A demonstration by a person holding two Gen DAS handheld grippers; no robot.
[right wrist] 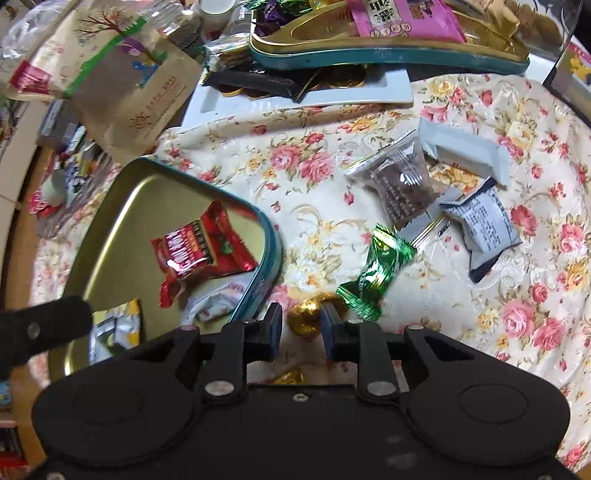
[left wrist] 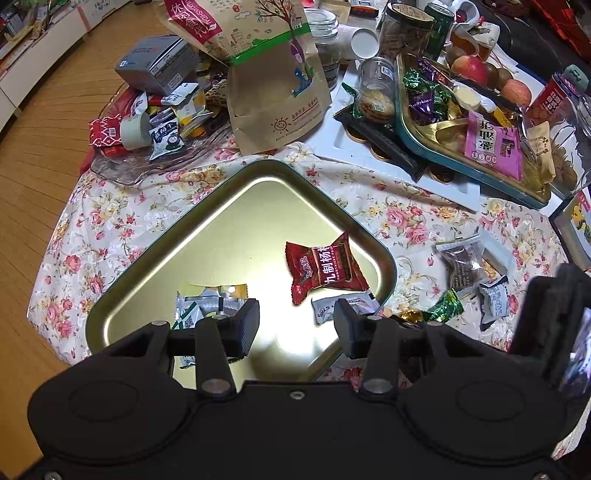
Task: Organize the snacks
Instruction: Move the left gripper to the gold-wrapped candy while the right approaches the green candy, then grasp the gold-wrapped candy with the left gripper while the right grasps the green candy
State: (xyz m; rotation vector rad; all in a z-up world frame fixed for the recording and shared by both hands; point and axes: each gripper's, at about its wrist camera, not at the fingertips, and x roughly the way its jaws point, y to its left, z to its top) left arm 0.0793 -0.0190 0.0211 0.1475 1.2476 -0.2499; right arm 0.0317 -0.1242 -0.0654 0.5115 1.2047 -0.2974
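The left claw (left wrist: 296,325) hangs over the gold tin tray (left wrist: 207,236) with its jaws spread apart and nothing between them, so it's released. Inside that tray sits a red snack packet (left wrist: 325,271) near the far-right corner, a silver packet (left wrist: 343,308) just below it against the rim, and a silver-and-yellow packet (left wrist: 207,301) on the left side.

The right claw (right wrist: 301,326) is down by the tray's outer edge on the floral-cloth surface (right wrist: 480,314) — its jaws are pulled in close around a gold-foil candy (right wrist: 306,314), which sits right between the pads. It looks clenched on the candy, though the picture is a bit blurred there.

Just beside that candy lies a green-foil candy (right wrist: 376,273), tilted. Further out on the cloth there's a clear packet with dark filling (right wrist: 399,188), a white-and-navy packet (right wrist: 484,225) touching it, and a pale grey wrapper (right wrist: 461,151) behind them.

At the back, a second teal-rimmed tray (right wrist: 388,55) holds a pink packet (right wrist: 402,16) and more foil candies — and a big brown paper bag (left wrist: 273,88) stands left of it.
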